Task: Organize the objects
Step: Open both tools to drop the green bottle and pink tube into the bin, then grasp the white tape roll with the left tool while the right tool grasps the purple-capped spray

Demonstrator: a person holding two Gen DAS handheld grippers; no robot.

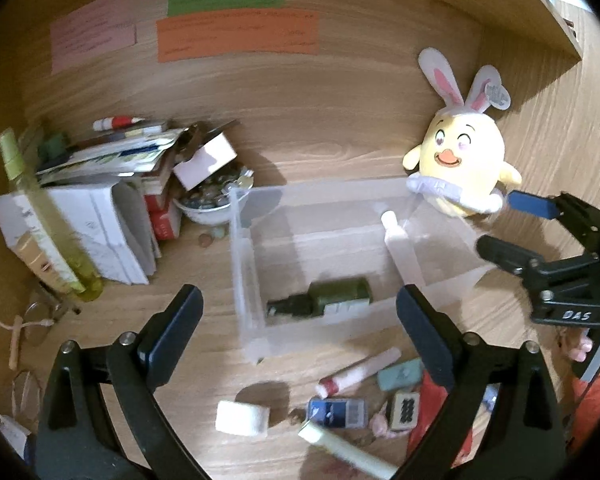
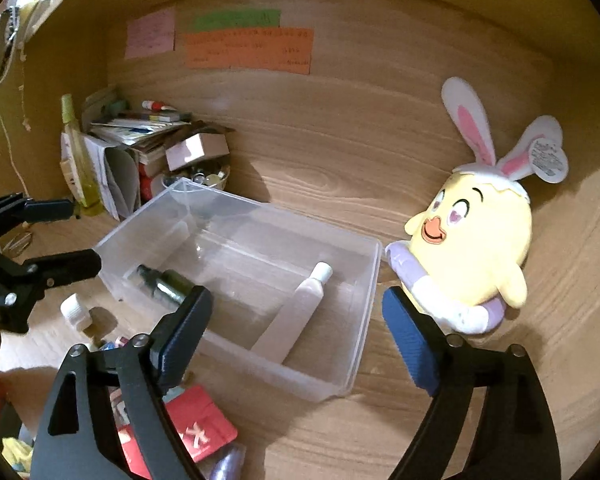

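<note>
A clear plastic bin [image 1: 240,256] [image 2: 364,320] stands on the wooden desk. Inside lie a dark green bottle [image 1: 328,300] [image 2: 162,284] and a pale tube with a white cap [image 1: 400,244] [image 2: 300,308]. My left gripper [image 1: 300,312] is open and empty, above the bin's near edge. My right gripper [image 2: 296,328] is open and empty, above the bin's near right part; it also shows in the left wrist view [image 1: 504,220]. Loose small items lie in front of the bin: a white roll [image 1: 242,418], a pink-white tube [image 1: 360,372], a blue packet [image 1: 338,412], a pale green tube [image 1: 348,452].
A yellow plush chick with rabbit ears [image 1: 460,160] [image 2: 472,248] leans on the back wall right of the bin. Papers, boxes and a bowl of small things [image 1: 212,196] pile at the left, with a yellow-green bottle [image 1: 40,216]. A red pouch [image 2: 196,428] lies near.
</note>
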